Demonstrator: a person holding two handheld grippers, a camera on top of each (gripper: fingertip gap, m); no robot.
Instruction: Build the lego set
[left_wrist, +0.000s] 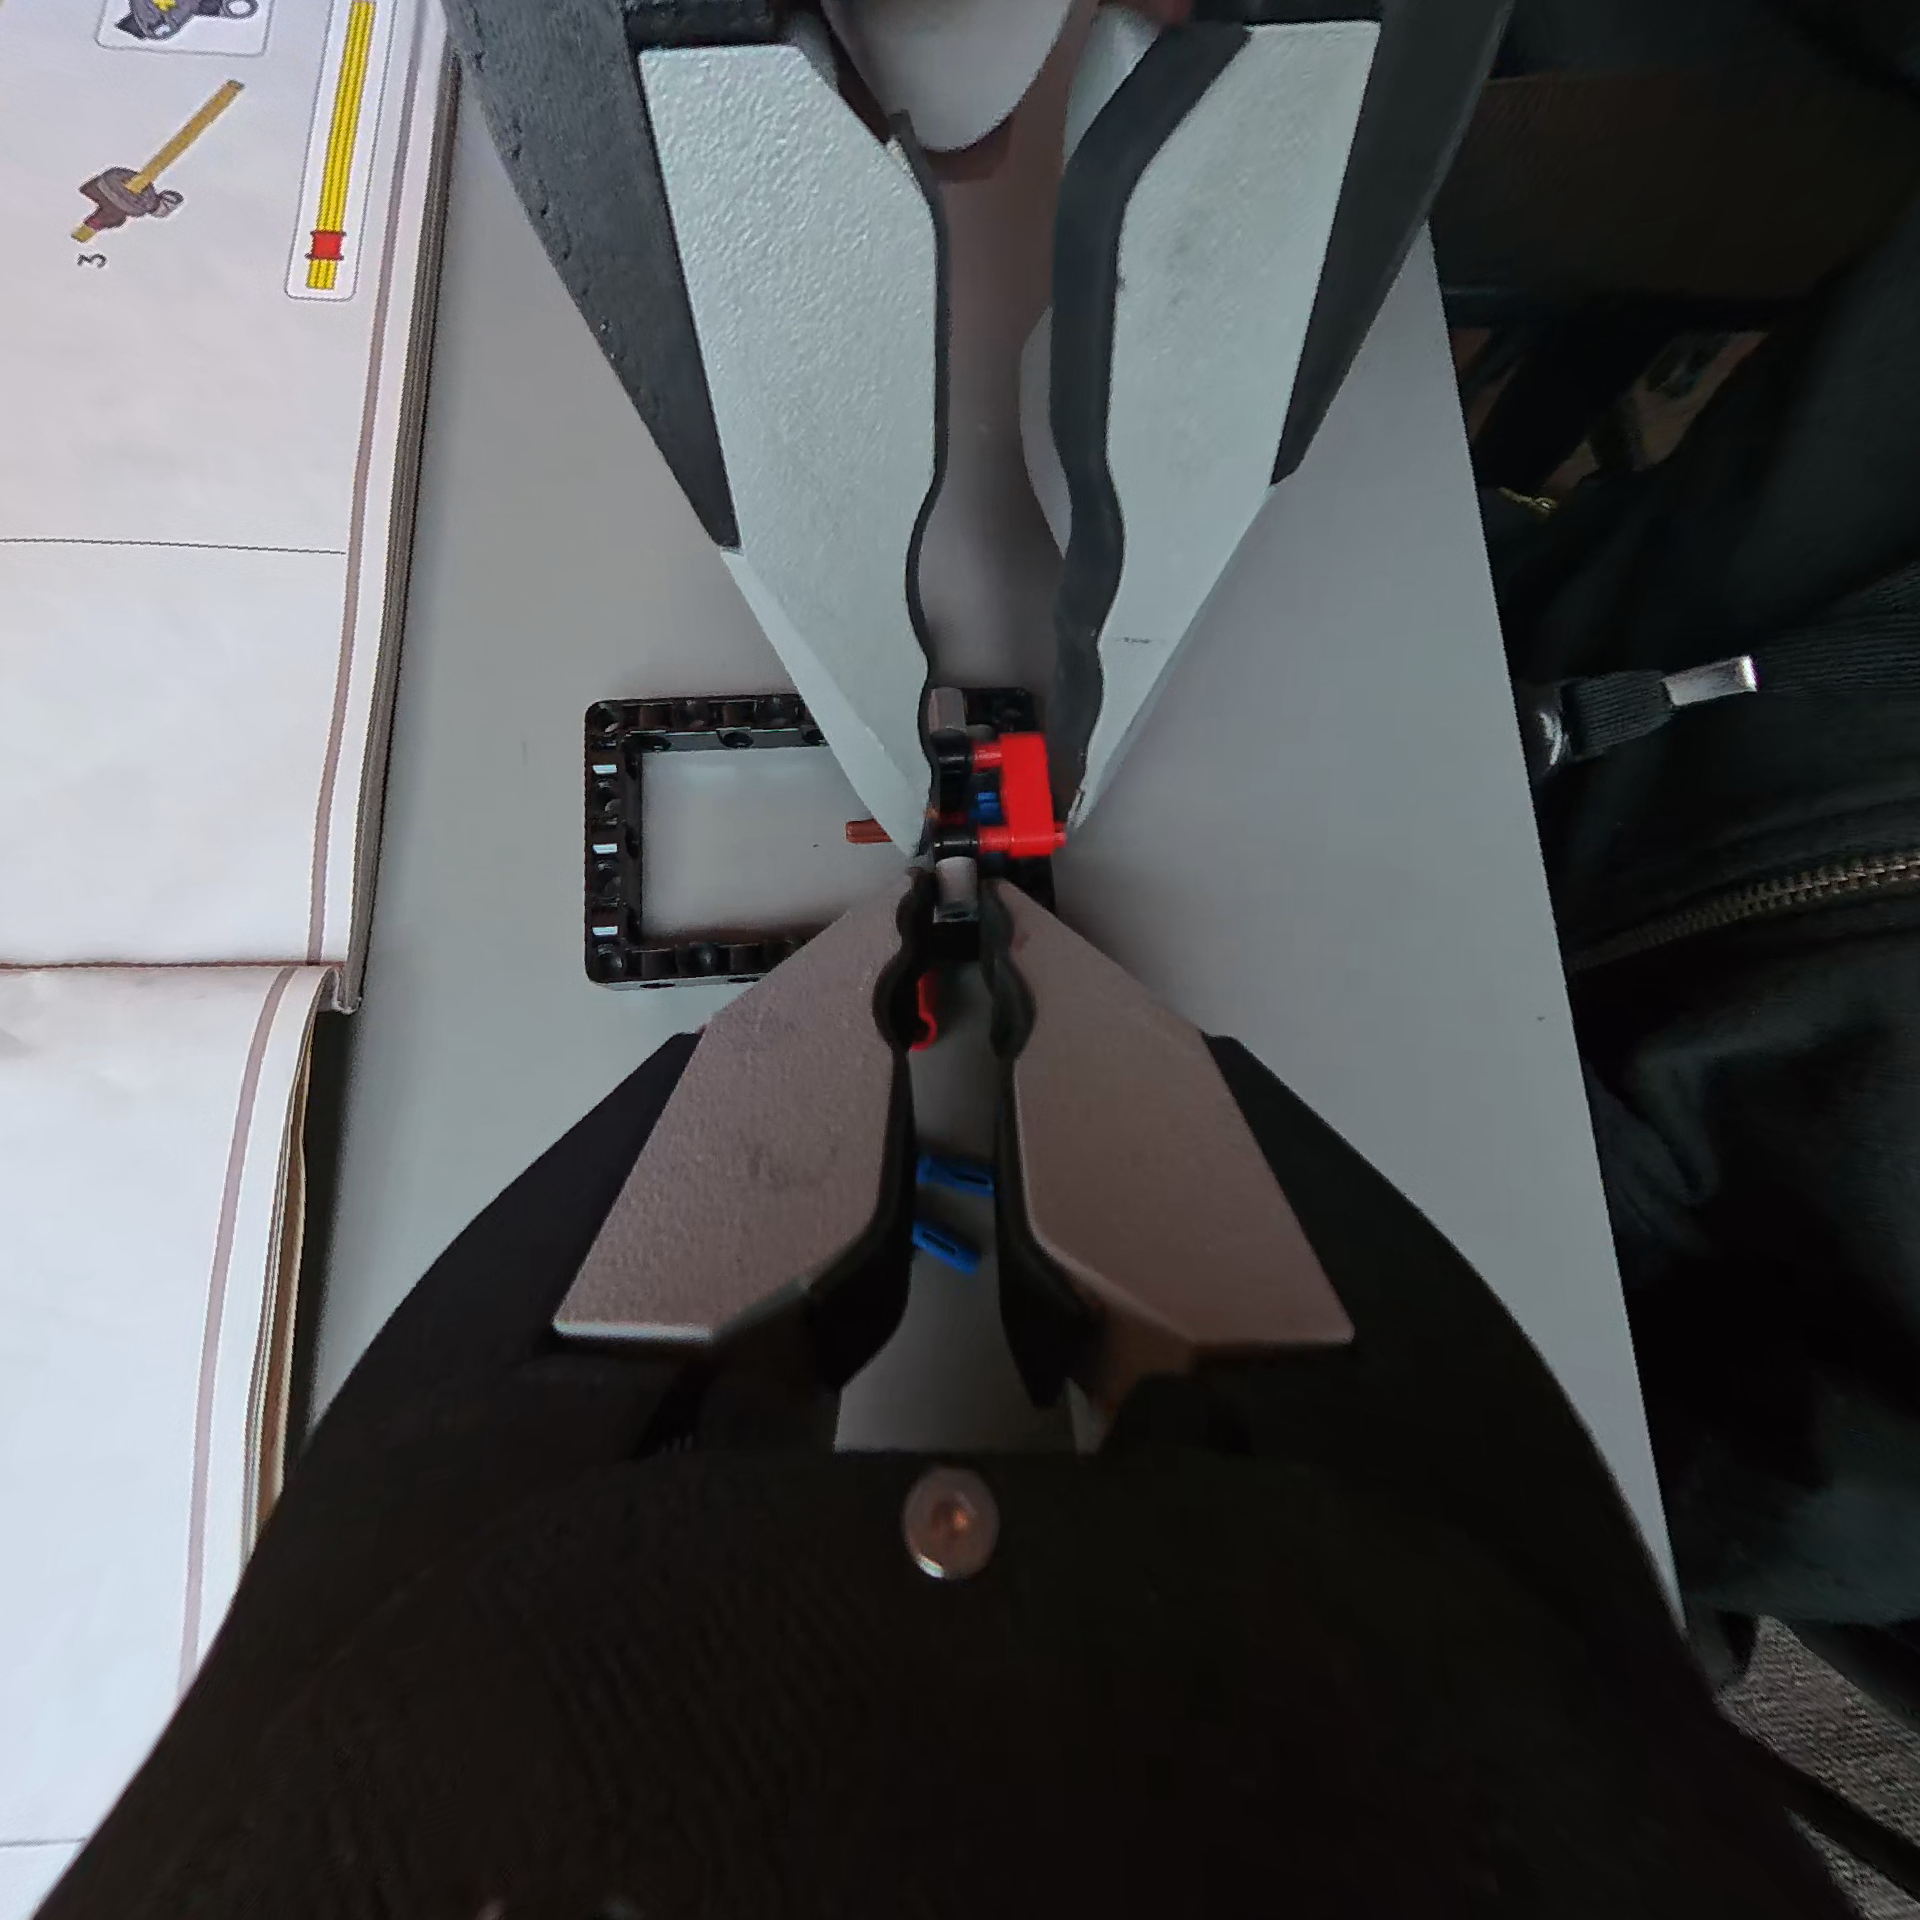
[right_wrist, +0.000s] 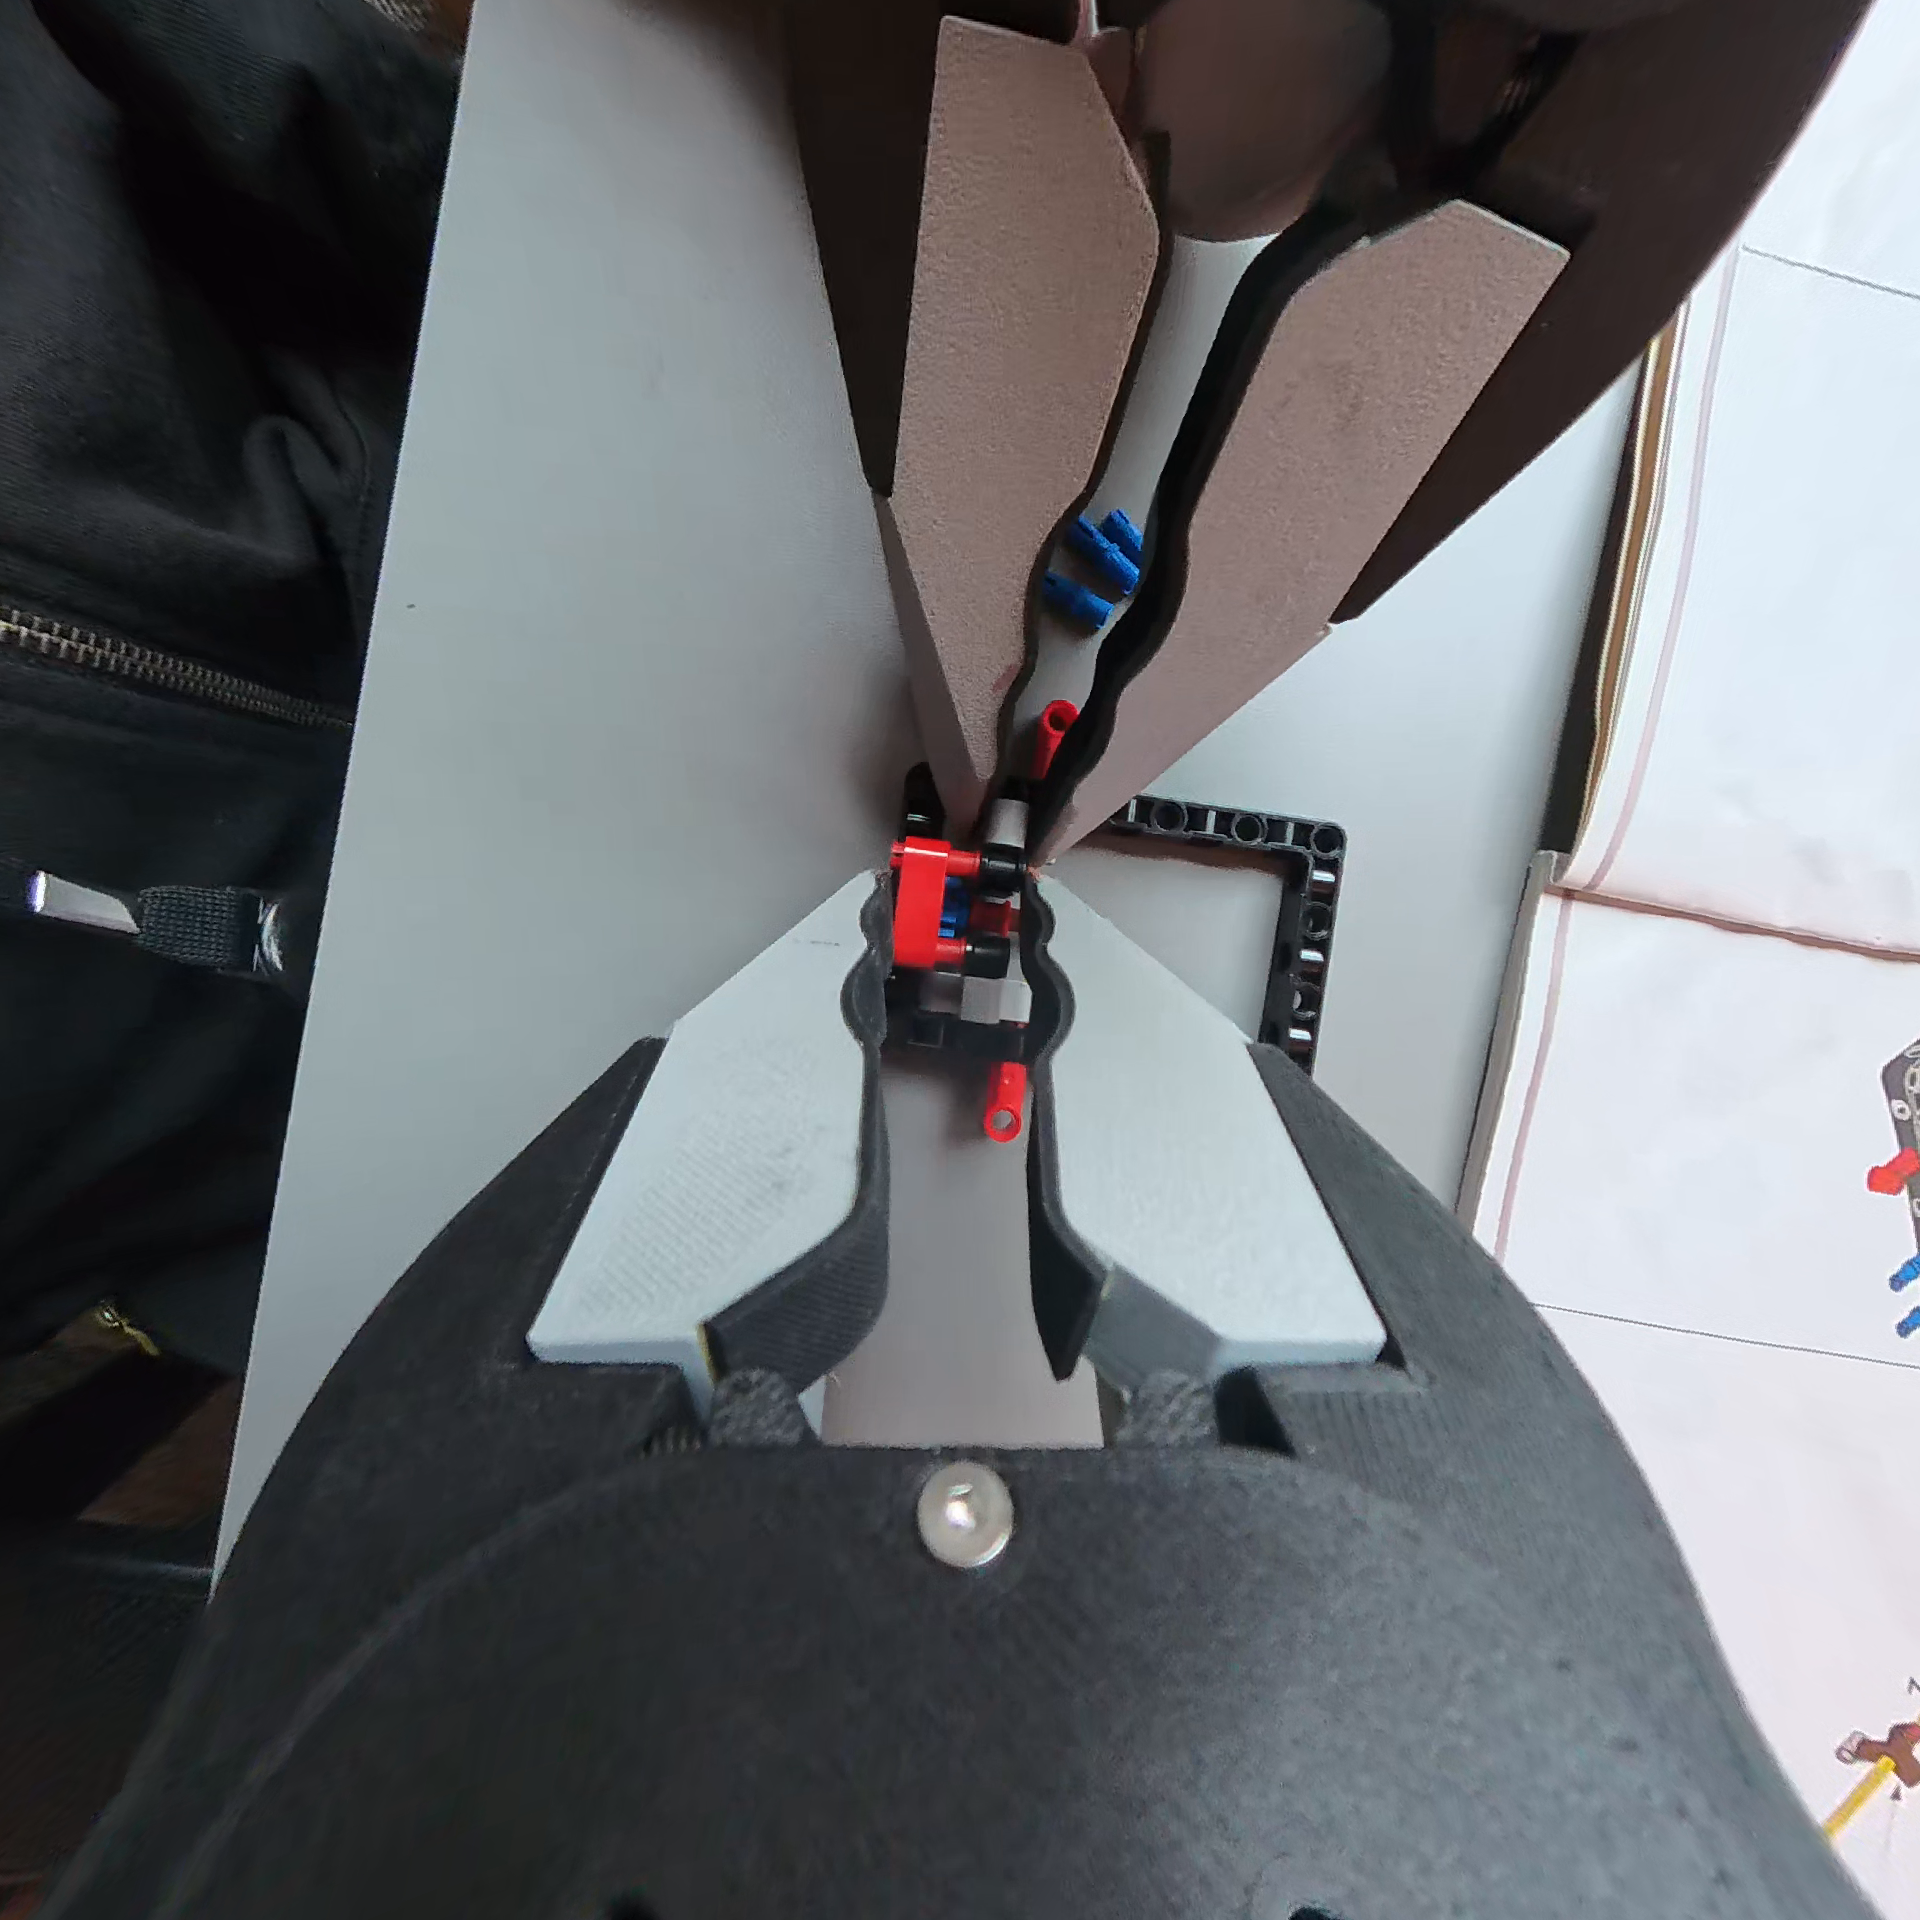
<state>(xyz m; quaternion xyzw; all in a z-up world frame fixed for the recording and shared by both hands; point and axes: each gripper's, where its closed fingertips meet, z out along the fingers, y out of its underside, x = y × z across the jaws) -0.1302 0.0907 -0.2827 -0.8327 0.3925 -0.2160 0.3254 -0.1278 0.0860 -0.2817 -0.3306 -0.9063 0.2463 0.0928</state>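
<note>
A small lego assembly (left_wrist: 1023, 774) of black, grey and red parts, with a red beam on one side, is held between both grippers above the white table (left_wrist: 1299, 935). My left gripper (left_wrist: 956, 894), with brown fingers, is shut on its grey and black end. My right gripper (right_wrist: 956, 914), with light grey fingers, is shut on the assembly (right_wrist: 920, 883) from the opposite side. Red pins stick out of both ends (right_wrist: 1055, 727) (right_wrist: 1003, 1101). A square black lego frame (left_wrist: 608, 842) lies flat on the table under the grippers and also shows in the right wrist view (right_wrist: 1314, 914).
Loose blue pins (left_wrist: 951, 1174) lie on the table under my left fingers, also in the right wrist view (right_wrist: 1101, 566). An open instruction booklet (left_wrist: 156, 623) lies along one table edge. A black bag with a zipper (left_wrist: 1714, 935) sits past the other edge.
</note>
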